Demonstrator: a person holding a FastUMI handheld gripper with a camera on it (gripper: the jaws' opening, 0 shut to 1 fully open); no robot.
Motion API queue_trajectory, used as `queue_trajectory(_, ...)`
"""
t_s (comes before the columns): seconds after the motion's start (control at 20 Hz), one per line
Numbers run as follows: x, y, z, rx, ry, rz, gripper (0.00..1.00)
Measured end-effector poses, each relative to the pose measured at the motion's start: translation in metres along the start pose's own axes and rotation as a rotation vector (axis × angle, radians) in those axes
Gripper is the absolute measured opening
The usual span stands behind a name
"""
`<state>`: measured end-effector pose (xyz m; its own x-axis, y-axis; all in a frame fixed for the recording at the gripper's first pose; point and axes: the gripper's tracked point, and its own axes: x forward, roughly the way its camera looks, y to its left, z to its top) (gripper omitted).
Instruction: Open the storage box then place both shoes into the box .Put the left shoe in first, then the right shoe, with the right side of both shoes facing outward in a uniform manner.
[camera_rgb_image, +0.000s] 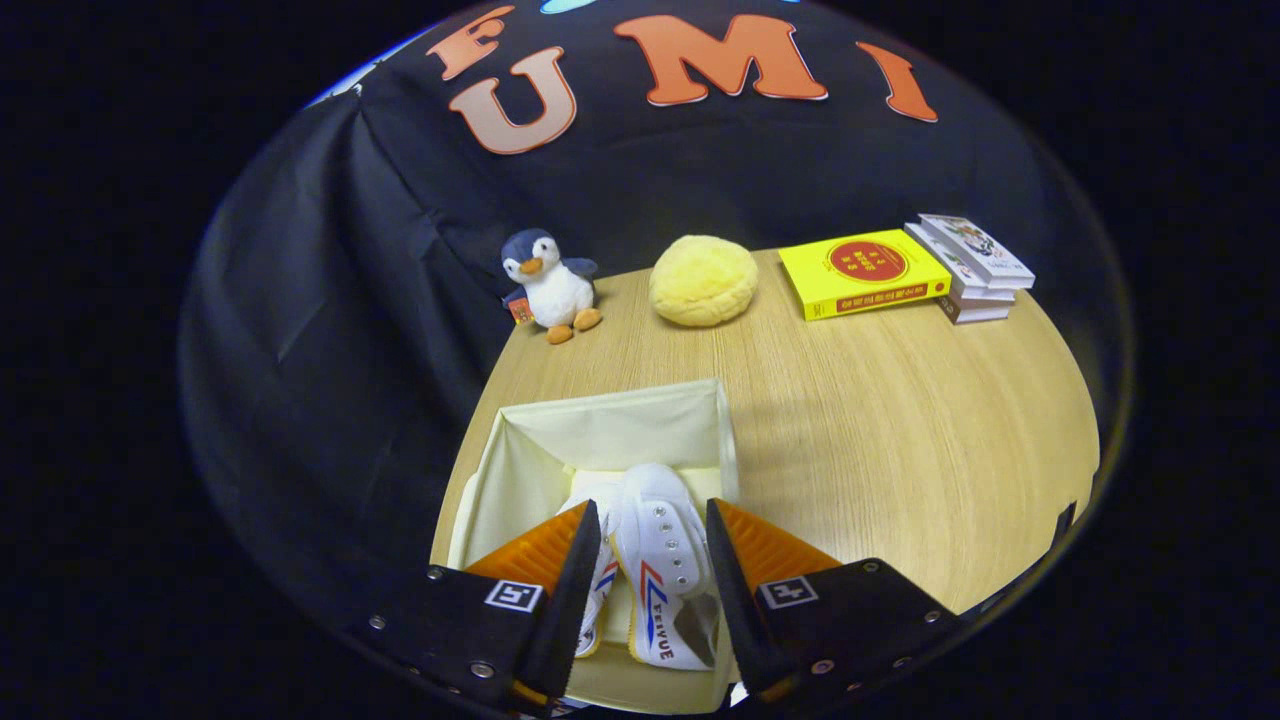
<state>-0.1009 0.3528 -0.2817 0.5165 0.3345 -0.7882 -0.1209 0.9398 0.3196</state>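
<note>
Item: my gripper is hovering over the open storage box, fingers spread around a white shoe lying inside; a second shoe is sitting at its nine o'clock.

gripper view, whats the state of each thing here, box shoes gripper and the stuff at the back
storage box: open, on the table
shoe between the fingers: inside the box, on its side
second shoe: in the box beside it, mostly hidden
gripper: fingers astride the first shoe; contact unclear
penguin plush: upright
yellow book: closed, lying flat
stacked books: closed
</note>
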Motion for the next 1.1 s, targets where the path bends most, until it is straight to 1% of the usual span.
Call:
queue_trajectory(0.15, -0.019, -0.022, 0.024, -0.04, -0.072, -0.001, 0.74)
queue_trajectory(0.3, -0.038, -0.045, 0.055, -0.07, -0.16, 0.02, 0.82)
queue_trajectory(0.35, -0.046, -0.053, 0.065, -0.077, -0.194, 0.026, 0.86)
queue_trajectory(0.45, -0.061, -0.07, 0.087, -0.083, -0.269, 0.048, 0.91)
queue_trajectory(0.55, -0.078, -0.089, 0.108, -0.1, -0.339, 0.06, 0.93)
queue_trajectory(0.75, -0.116, -0.122, 0.154, -0.152, -0.509, 0.082, 0.95)
queue_trajectory(0.85, -0.131, -0.143, 0.176, -0.188, -0.599, 0.065, 0.95)
queue_trajectory(0.95, -0.145, -0.161, 0.188, -0.211, -0.653, 0.044, 0.95)
queue_trajectory(1.1, -0.167, -0.182, 0.209, -0.207, -0.731, 0.019, 0.95)
